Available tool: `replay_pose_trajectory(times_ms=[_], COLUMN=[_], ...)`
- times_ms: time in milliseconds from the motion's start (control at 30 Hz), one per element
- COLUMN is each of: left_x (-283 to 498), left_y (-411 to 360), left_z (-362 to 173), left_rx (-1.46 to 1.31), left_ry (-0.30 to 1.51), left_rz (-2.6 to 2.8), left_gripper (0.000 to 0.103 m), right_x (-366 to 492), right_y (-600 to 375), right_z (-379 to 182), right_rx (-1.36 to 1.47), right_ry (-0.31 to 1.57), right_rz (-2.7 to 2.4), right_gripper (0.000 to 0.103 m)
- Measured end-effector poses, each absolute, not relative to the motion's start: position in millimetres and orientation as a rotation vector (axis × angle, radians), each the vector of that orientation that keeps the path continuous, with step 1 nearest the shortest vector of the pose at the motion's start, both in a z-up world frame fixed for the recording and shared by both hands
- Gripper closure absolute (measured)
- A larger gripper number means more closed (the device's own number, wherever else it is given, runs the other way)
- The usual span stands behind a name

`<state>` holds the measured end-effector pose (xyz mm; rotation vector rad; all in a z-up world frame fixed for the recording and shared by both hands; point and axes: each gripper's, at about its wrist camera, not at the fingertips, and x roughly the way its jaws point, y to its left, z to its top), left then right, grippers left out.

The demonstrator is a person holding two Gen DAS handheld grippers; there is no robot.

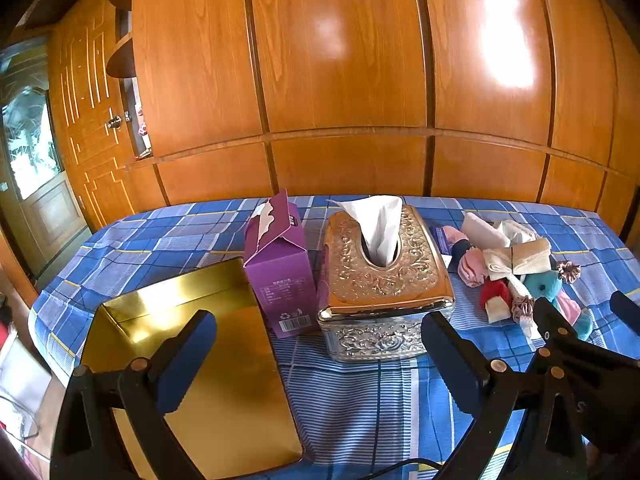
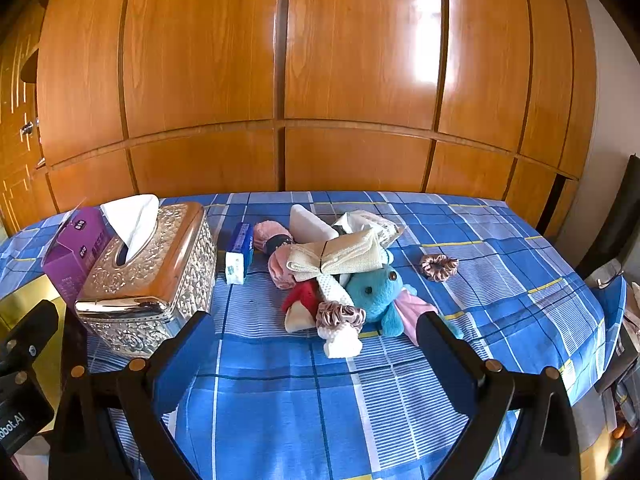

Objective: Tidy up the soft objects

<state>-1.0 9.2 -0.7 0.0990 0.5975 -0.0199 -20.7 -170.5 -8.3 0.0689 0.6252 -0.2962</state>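
While both pairs of fingers stand spread wide with nothing between them, we hold the left gripper [image 1: 320,364] above the checked blue cloth [image 1: 360,412] and the right gripper [image 2: 316,360] above the same cloth further right. Under our left gripper's left finger lies a shallow gold tray [image 1: 236,380], bare inside. Just beyond it stands a torn purple carton [image 1: 280,272], and beside that an embossed silver tissue box [image 1: 384,280] with a white tissue sticking up. Ahead of our right gripper sits the heap of soft things [image 2: 336,272]: a blue plush toy [image 2: 376,292], a folded cream cloth [image 2: 340,260] tied with a band, pink socks, a red piece and a pink scrunchie [image 2: 340,316] on top. A second scrunchie [image 2: 439,267] lies apart to the right. A small blue tissue pack [image 2: 240,256] rests between the heap and the silver box.
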Motion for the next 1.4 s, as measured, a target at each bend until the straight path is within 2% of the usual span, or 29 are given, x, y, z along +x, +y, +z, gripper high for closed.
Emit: replay_pose_trajectory(times_ms=[1400], left_x=[-2.6], left_y=[0.4], left_z=[-1.1], left_rx=[0.120], left_ry=[0.600], left_rz=[-0.042], left_gripper=[0.000], right_x=[-20.3], right_y=[-180.6], right_z=[-11.7], right_rx=[0.092], right_ry=[0.631], right_rz=[-0.303], right_gripper=[0.000])
